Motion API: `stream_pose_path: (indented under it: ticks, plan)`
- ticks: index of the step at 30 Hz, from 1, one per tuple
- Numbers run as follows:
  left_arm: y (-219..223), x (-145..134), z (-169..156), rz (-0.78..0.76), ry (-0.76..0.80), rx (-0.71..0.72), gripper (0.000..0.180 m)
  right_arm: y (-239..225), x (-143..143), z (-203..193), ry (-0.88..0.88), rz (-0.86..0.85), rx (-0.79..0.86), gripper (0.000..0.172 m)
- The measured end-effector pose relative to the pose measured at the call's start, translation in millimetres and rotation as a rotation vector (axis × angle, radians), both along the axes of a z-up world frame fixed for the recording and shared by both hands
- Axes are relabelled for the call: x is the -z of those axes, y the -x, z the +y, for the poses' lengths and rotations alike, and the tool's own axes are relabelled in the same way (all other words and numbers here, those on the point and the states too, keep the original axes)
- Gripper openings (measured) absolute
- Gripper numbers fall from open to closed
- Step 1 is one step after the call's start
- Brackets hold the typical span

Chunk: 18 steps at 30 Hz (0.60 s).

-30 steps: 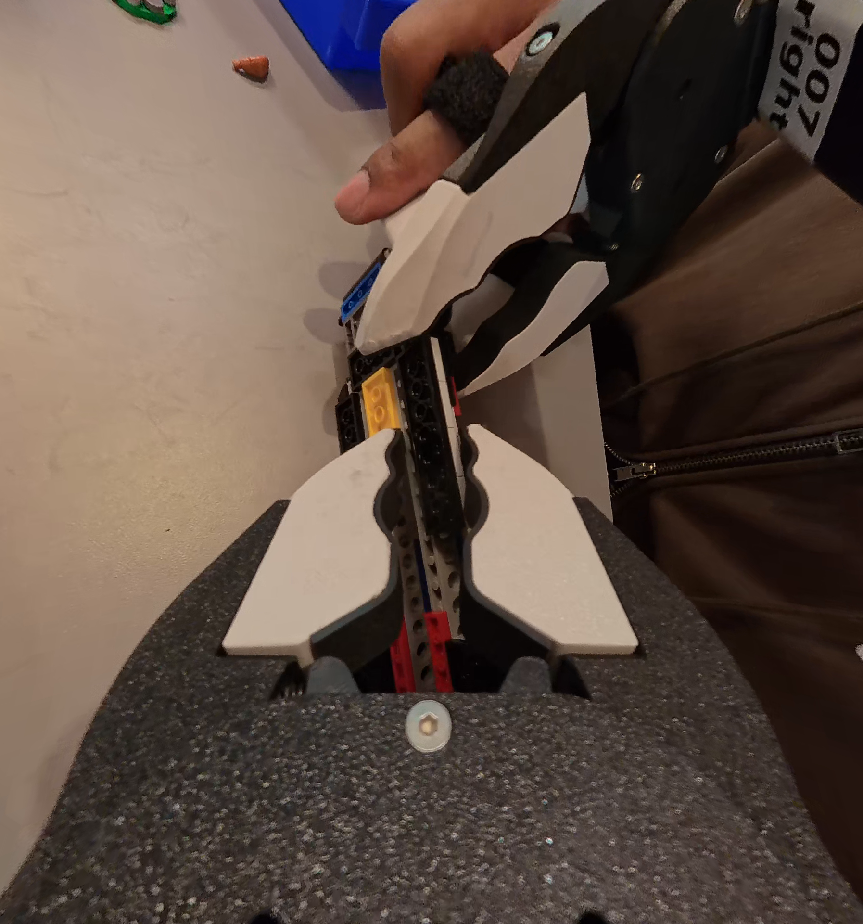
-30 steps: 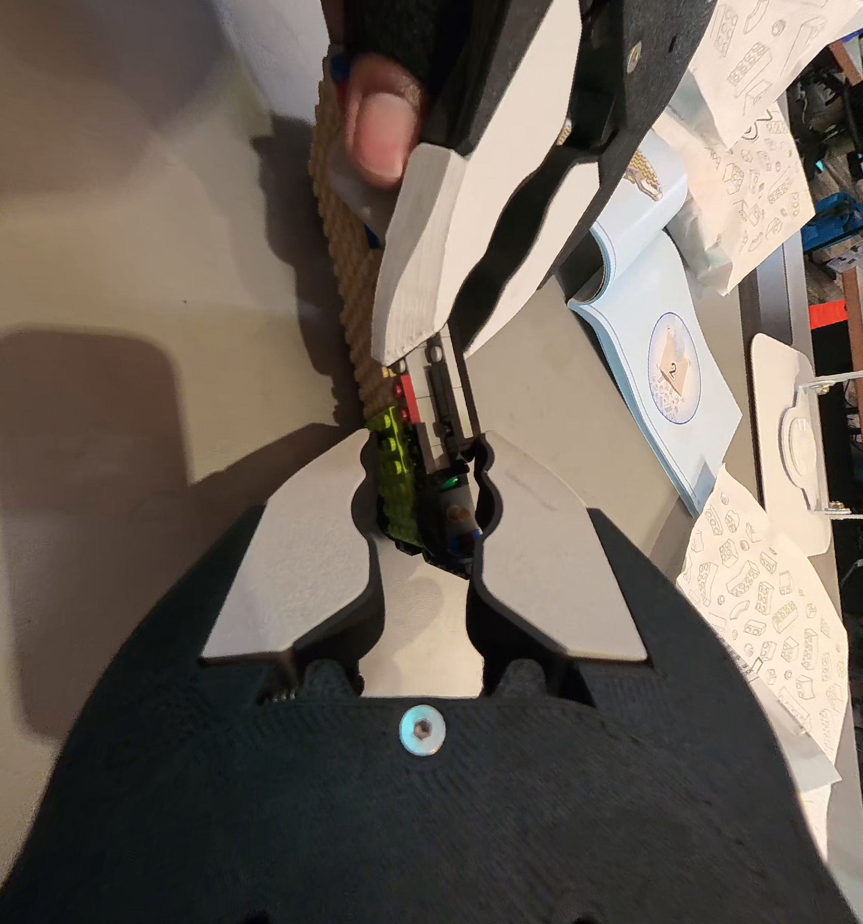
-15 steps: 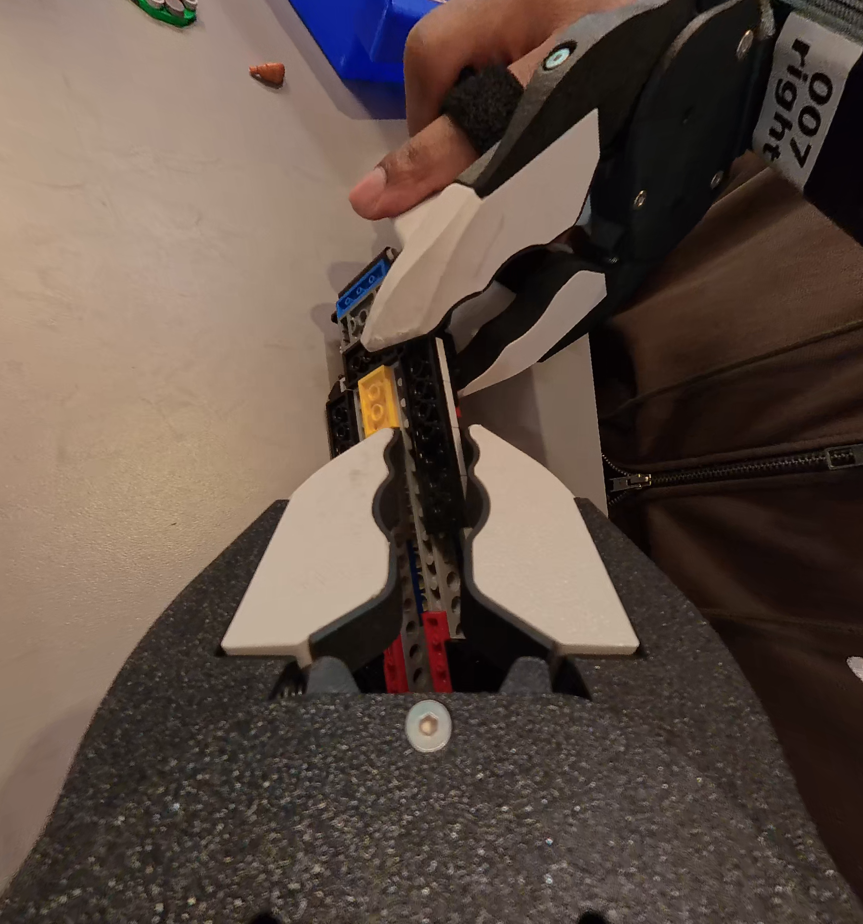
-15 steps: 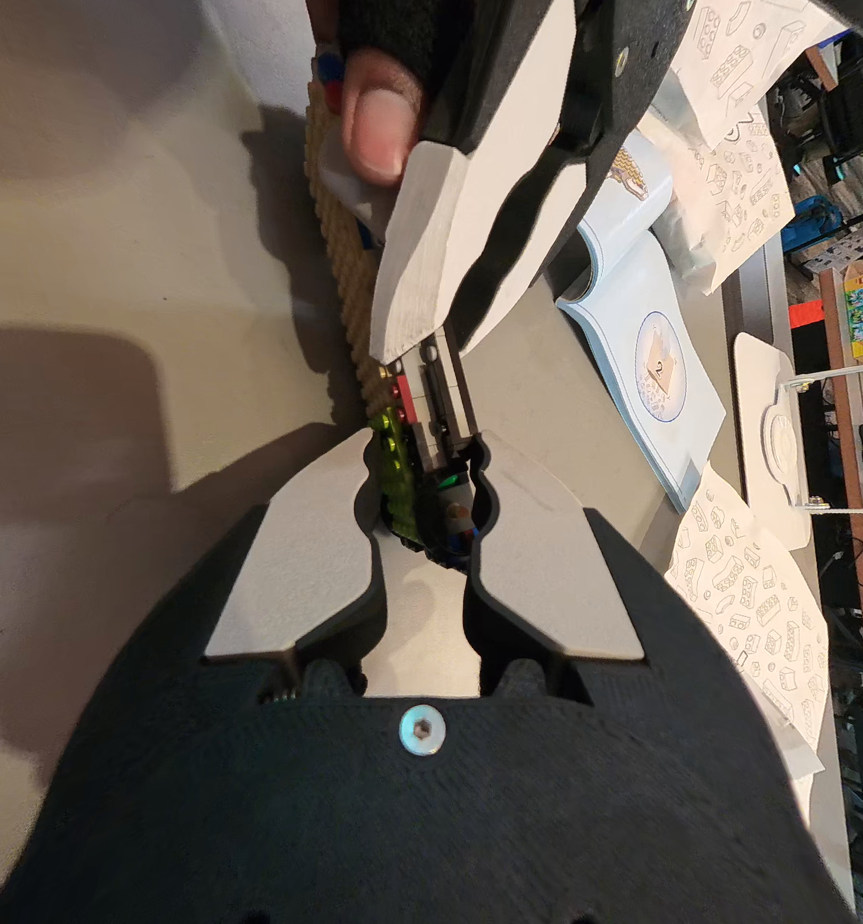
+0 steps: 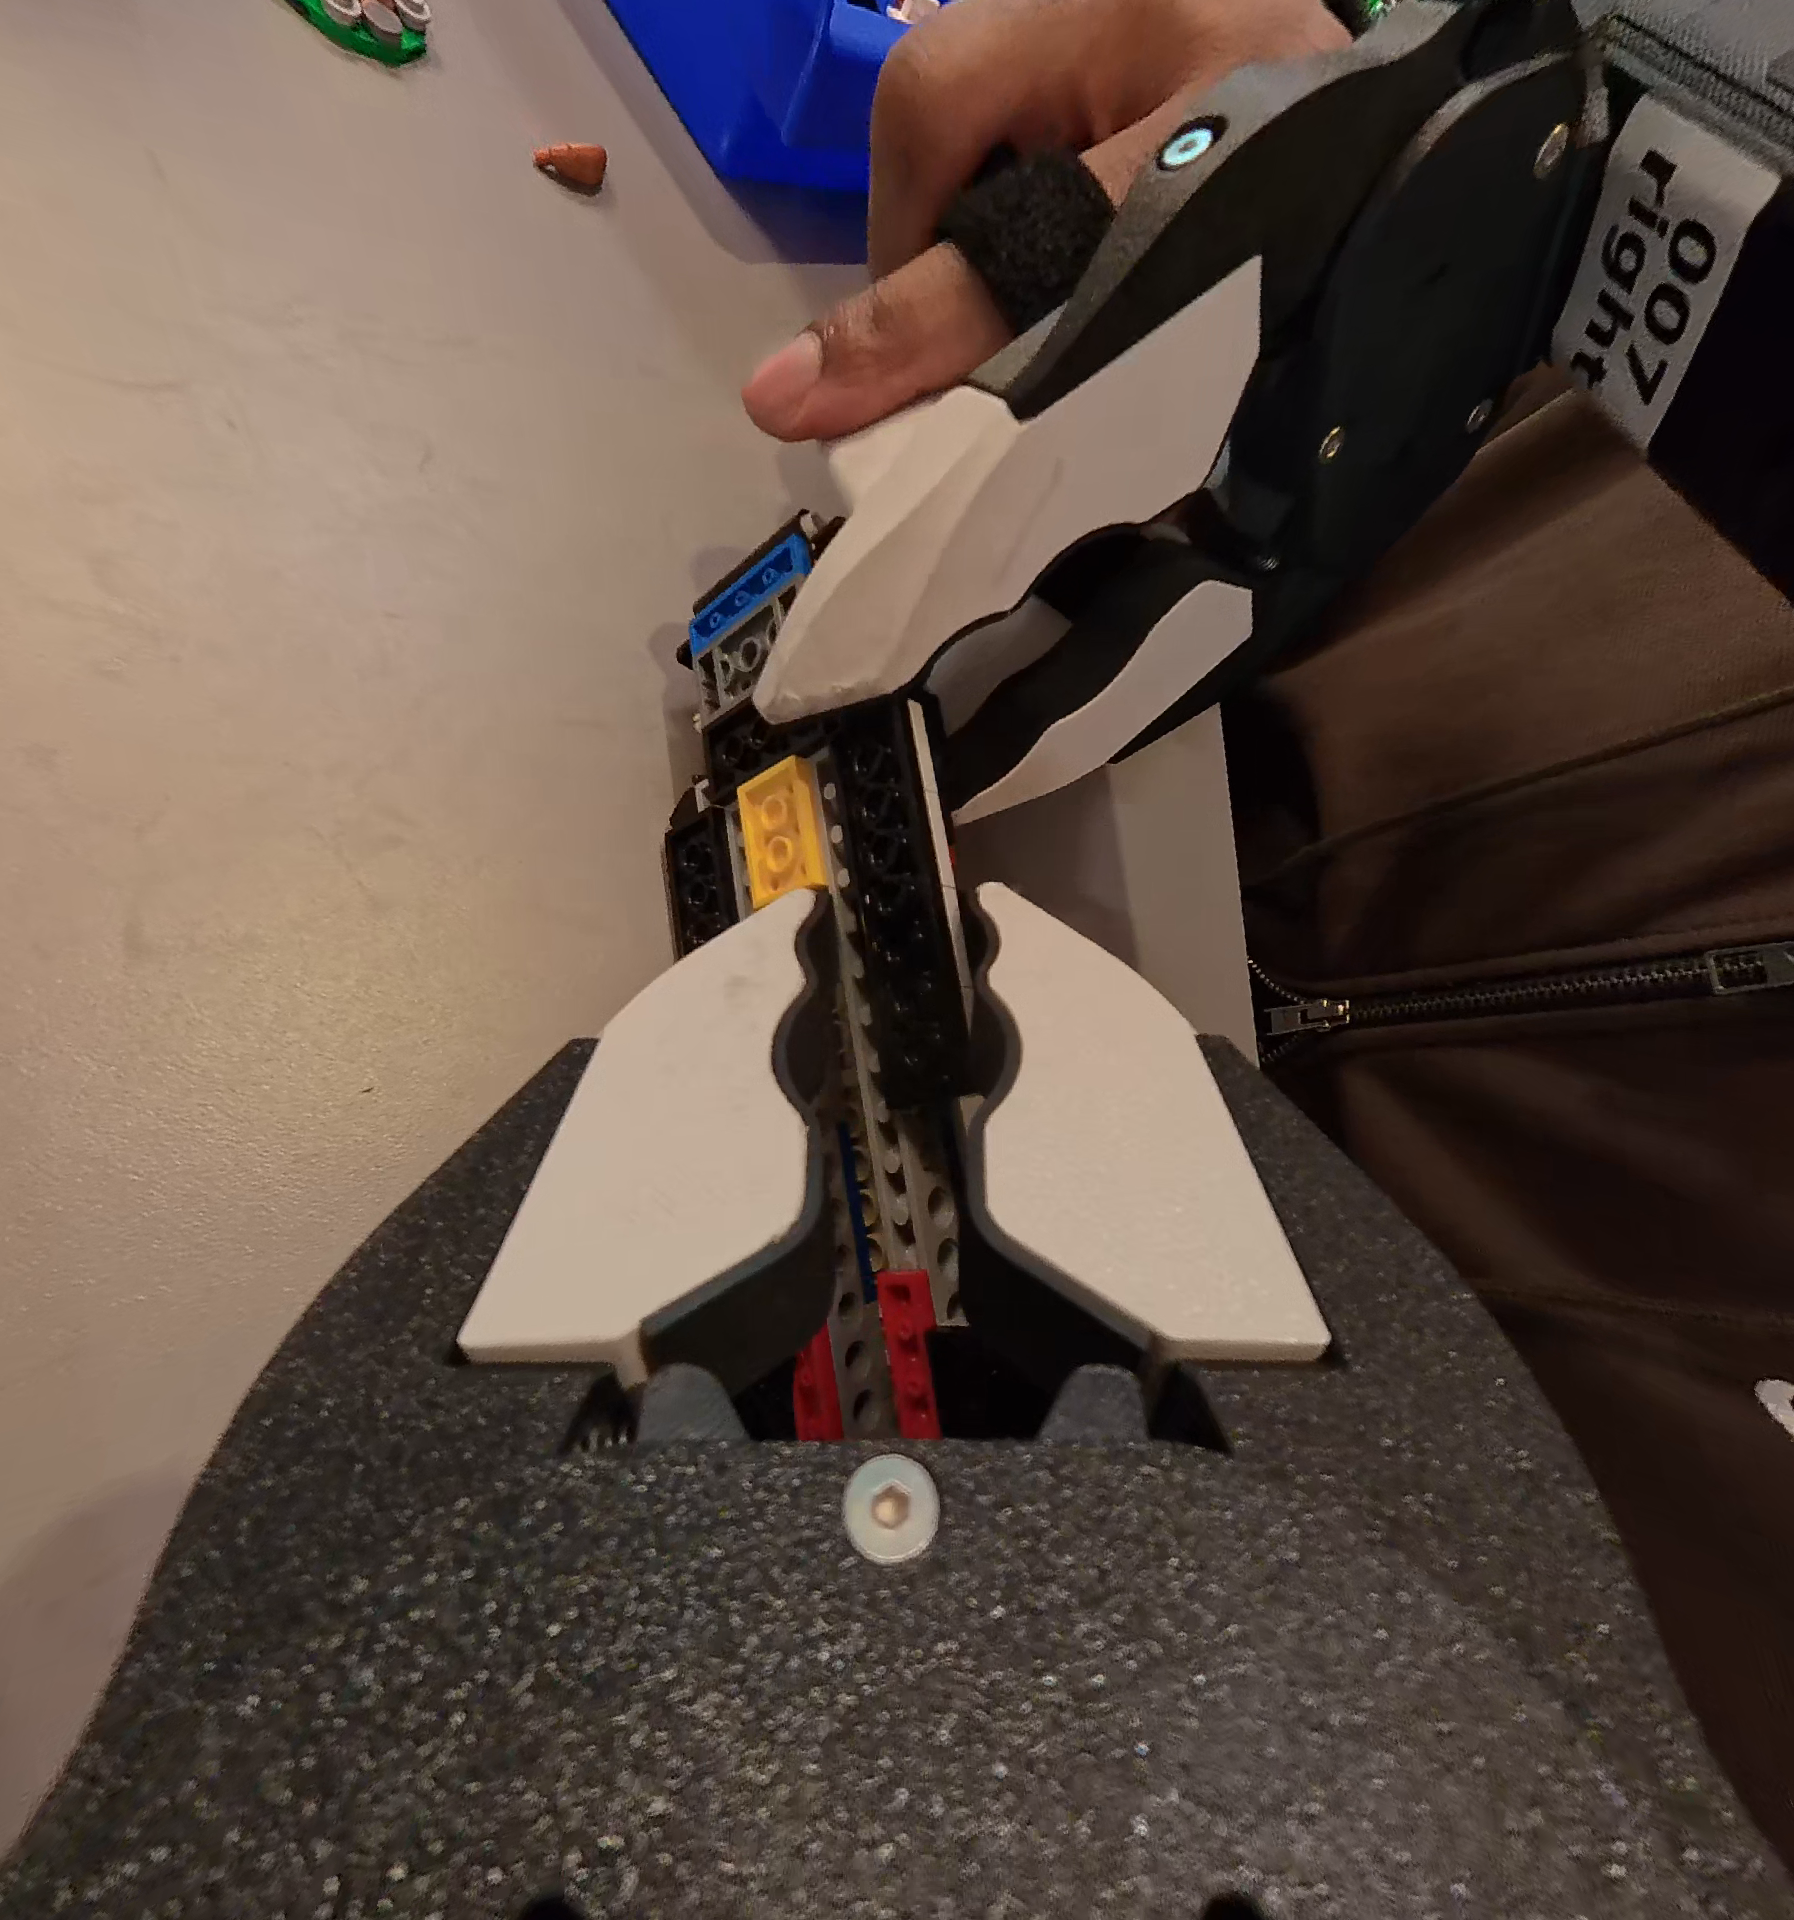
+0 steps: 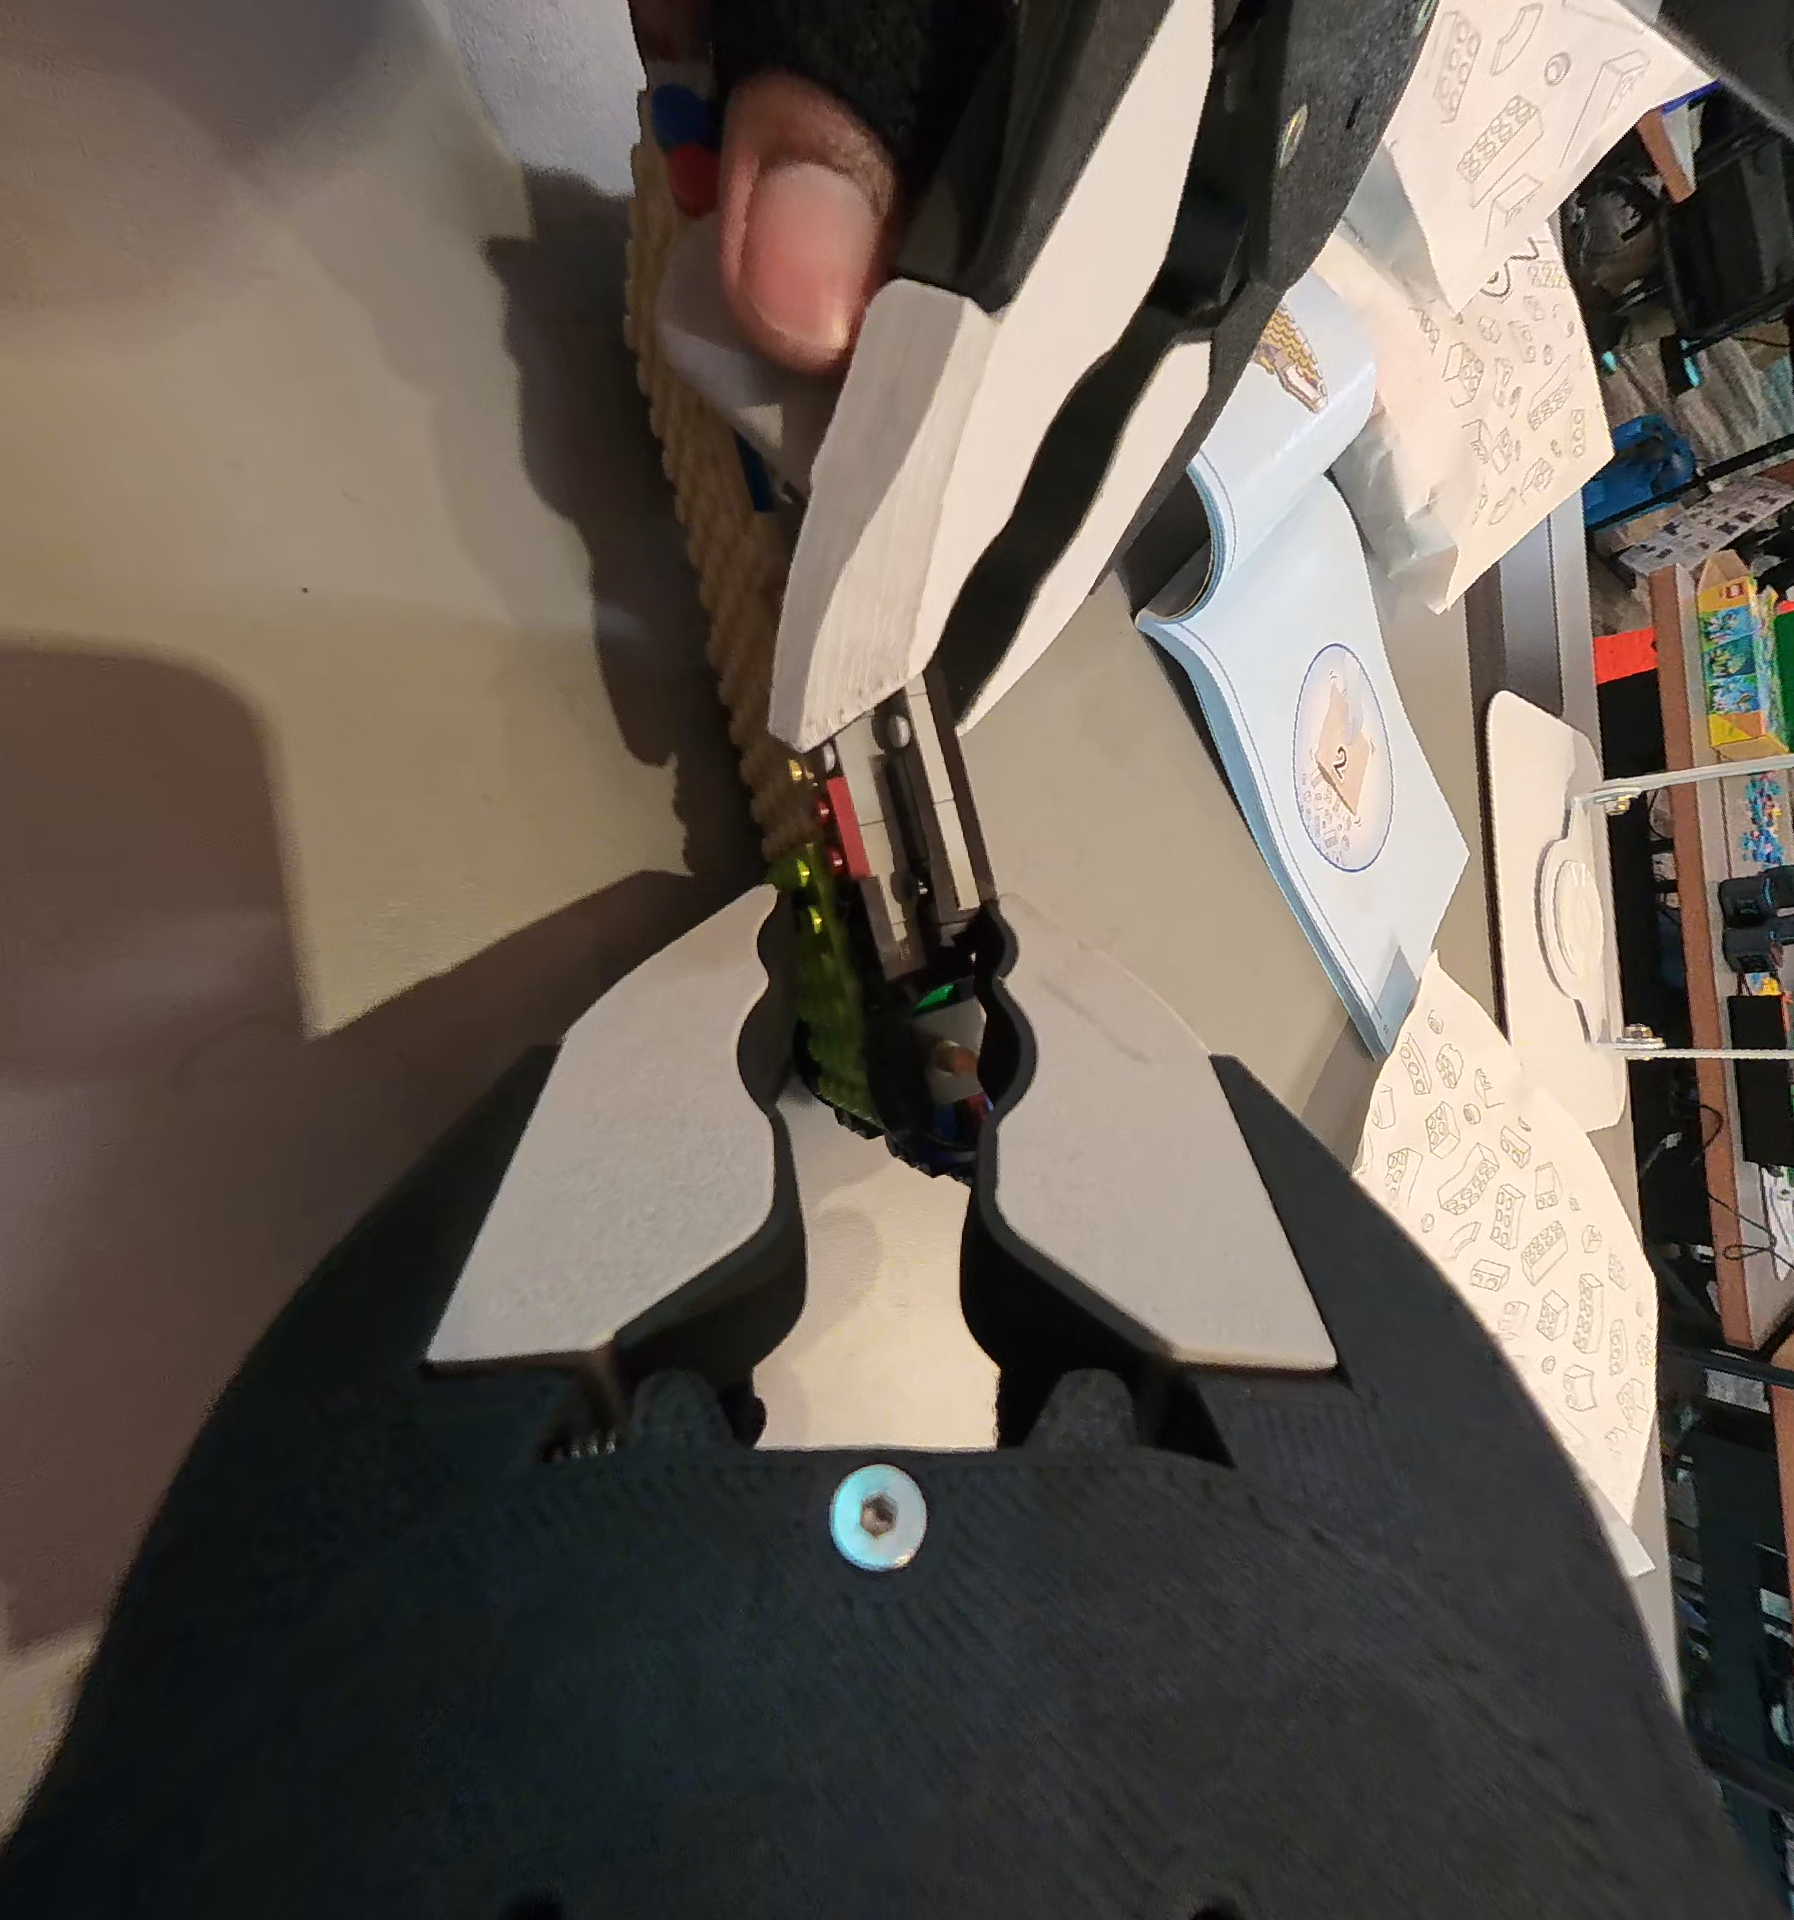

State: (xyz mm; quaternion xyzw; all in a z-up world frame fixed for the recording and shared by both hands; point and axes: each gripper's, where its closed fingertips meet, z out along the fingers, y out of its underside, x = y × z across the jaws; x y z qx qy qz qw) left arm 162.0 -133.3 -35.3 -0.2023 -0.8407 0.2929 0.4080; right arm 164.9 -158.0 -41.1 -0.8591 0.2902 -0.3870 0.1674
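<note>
Both grippers clamp one brick model over the beige table (image 5: 249, 727).

Left gripper (image 5: 898, 914) and right gripper (image 6: 888, 920) are each closed on the model (image 5: 893, 935); its middle is hidden. Booklet (image 6: 1319, 769), cluttered shelves beyond.

Black speckled claw body (image 5: 872, 1714), white fingers (image 5: 664, 1143), silver hex screw (image 5: 891, 1509); brown zipped jacket (image 5: 1547, 1039).
</note>
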Motion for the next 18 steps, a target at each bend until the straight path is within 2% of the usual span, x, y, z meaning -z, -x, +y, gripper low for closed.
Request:
stream_pose_path:
  ticks: [9,18]
  plan:
    - [-1.9,-1.4,-1.7,0.024,-0.003,-0.01,0.022,-2.3,-1.9,-0.9,-0.046,-0.024,0.011,0.034]
    - [-2.3,-2.1,-2.5,0.047,-0.013,-0.018,0.022,-1.3,-4.3,-1.7,-0.011,-0.048,-0.009,0.034]
